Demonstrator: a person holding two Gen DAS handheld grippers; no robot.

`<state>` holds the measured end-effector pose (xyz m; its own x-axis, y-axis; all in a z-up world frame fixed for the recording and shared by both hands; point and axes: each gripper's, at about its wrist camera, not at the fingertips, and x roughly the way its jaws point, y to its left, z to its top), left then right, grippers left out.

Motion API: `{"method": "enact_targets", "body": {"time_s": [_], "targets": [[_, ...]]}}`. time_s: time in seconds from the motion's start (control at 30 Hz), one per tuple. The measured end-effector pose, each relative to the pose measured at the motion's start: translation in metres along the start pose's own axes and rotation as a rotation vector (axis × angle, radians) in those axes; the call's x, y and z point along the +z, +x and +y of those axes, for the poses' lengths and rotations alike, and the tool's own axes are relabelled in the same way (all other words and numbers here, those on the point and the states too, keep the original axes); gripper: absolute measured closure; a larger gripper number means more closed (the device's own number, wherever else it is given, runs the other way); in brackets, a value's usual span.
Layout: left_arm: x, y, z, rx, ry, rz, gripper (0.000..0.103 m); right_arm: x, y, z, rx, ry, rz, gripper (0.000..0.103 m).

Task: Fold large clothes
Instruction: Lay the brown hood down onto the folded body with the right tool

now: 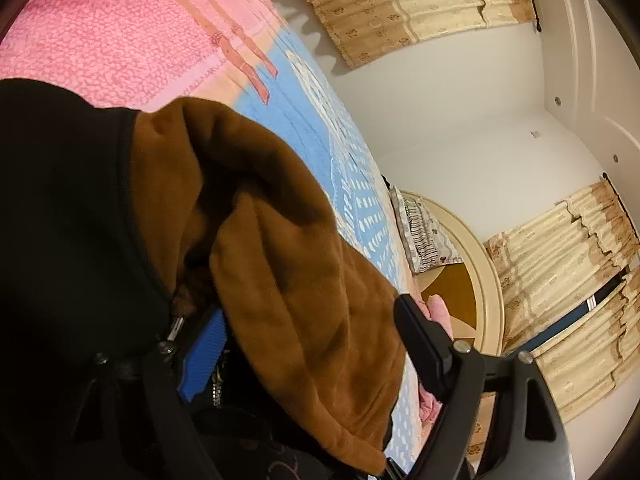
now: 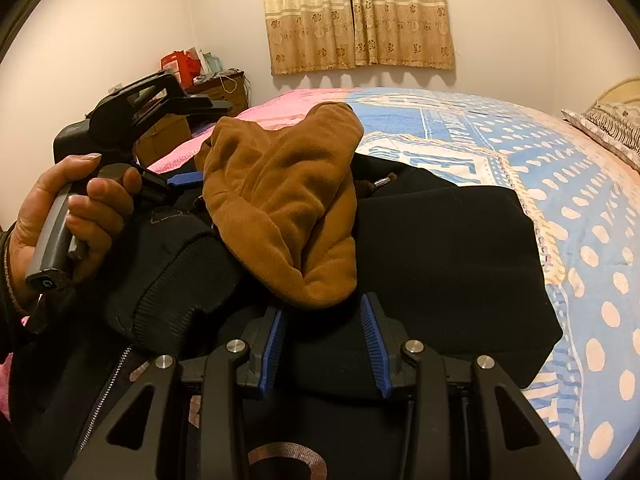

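A black jacket (image 2: 448, 264) lies bunched on the bed, its brown fleece-lined hood (image 2: 288, 200) turned out on top. In the left wrist view the hood (image 1: 288, 264) fills the space between my left gripper's (image 1: 310, 308) fingers, with the blue pad (image 1: 204, 356) at its left edge and the black finger (image 1: 424, 344) at its right. From the right wrist view a hand holds the left gripper (image 2: 216, 140), whose jaws straddle the hood's left edge and stand apart. My right gripper (image 2: 323, 306) is open low over the jacket, with the hood's tip just beyond its blue pads (image 2: 276, 340).
The bed (image 2: 580, 184) has a blue dotted cover, with a pink blanket (image 1: 120, 32) at the far side. A patterned pillow (image 2: 608, 128) leans on the cream headboard (image 1: 488, 280). Curtains (image 2: 356, 16) hang behind. A cluttered bedside table (image 2: 216, 84) stands in the left corner.
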<state>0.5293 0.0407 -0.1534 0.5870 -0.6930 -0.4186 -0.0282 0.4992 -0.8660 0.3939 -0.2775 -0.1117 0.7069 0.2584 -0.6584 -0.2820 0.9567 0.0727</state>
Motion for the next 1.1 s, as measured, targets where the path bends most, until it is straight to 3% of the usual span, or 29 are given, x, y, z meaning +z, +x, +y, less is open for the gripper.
{"method": "enact_targets", "body": {"time_s": [0.07,0.1,0.13,0.17,0.2,0.27,0.33,0.4,0.5,0.57,0.67,0.8,0.87,0.93,0.97,1.0,1.1], "targets": [[0.001,0.002,0.004,0.015,-0.002,-0.013,0.02,-0.002,-0.001,0.001,-0.006,-0.007,0.003,0.064],[0.002,0.002,0.006,0.016,-0.005,-0.025,0.032,-0.002,-0.001,0.0,-0.008,-0.008,0.005,0.064],[0.004,0.004,0.007,0.014,0.004,-0.026,0.056,-0.003,-0.002,0.001,-0.009,-0.008,0.007,0.064],[0.004,0.003,0.004,0.005,0.025,-0.016,0.07,-0.003,-0.002,0.001,-0.009,-0.006,0.01,0.064],[0.004,-0.002,-0.006,0.021,0.096,-0.029,0.092,-0.004,-0.002,0.0,-0.009,-0.003,0.011,0.064],[-0.001,-0.023,-0.032,0.071,0.243,-0.105,0.092,-0.005,-0.003,-0.002,-0.003,0.006,0.011,0.064],[-0.005,-0.044,-0.05,0.081,0.306,-0.131,0.092,-0.005,-0.003,-0.003,0.001,0.011,0.011,0.064],[-0.008,-0.064,-0.063,0.105,0.341,-0.158,0.092,-0.006,-0.004,-0.003,0.002,0.011,0.008,0.064],[-0.034,-0.097,-0.076,0.223,0.377,-0.196,0.092,-0.003,-0.001,-0.004,0.001,0.008,0.007,0.064],[-0.055,-0.117,-0.074,0.215,0.359,-0.233,0.092,-0.004,-0.001,-0.004,0.002,0.009,0.006,0.064],[-0.089,-0.129,-0.064,0.253,0.418,-0.276,0.092,-0.004,0.0,-0.005,-0.003,0.02,-0.002,0.064],[-0.094,-0.114,-0.022,0.344,0.41,-0.262,0.092,-0.005,-0.005,-0.015,0.054,0.07,-0.029,0.064],[-0.085,-0.116,0.003,0.292,0.316,-0.251,0.092,-0.005,-0.017,-0.021,0.09,0.104,-0.083,0.063],[-0.075,-0.121,0.023,0.224,0.222,-0.237,0.092,-0.002,-0.028,-0.028,0.196,0.143,-0.117,0.054],[-0.072,-0.12,0.026,0.195,0.212,-0.229,0.092,0.0,-0.03,-0.03,0.213,0.156,-0.114,0.04],[-0.069,-0.12,0.026,0.174,0.213,-0.219,0.092,0.006,-0.031,-0.031,0.215,0.178,-0.102,0.037],[-0.067,-0.121,0.026,0.122,0.2,-0.224,0.092,0.025,-0.023,-0.034,0.291,0.276,-0.047,0.037]]}}
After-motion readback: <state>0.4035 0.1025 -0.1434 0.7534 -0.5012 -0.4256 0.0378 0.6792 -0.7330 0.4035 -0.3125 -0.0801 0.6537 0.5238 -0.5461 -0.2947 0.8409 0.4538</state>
